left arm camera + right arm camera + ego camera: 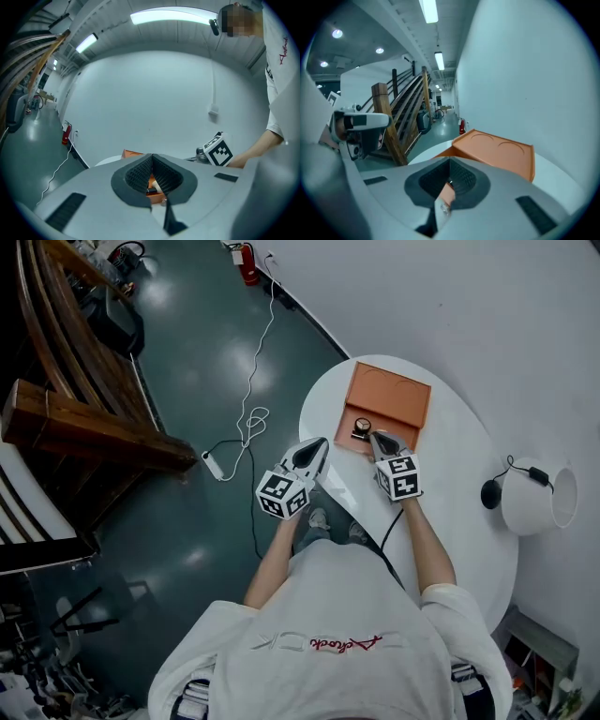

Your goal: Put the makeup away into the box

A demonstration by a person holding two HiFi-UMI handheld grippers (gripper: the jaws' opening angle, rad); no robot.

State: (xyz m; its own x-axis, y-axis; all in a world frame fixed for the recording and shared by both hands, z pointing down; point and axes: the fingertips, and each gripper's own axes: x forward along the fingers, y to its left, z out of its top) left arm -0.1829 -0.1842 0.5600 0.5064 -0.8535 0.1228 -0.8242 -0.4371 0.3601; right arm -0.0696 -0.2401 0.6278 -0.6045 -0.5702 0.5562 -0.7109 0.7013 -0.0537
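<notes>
With left tongs and right tongs pinched shut, I fear the right barely catches the compact and drops it.

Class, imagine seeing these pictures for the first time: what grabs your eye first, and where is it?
The orange box stands out first, at the far end of the white oval table. Next come the black-and-white marker cubes on the left gripper and right gripper, side by side near the box's front edge.
</notes>
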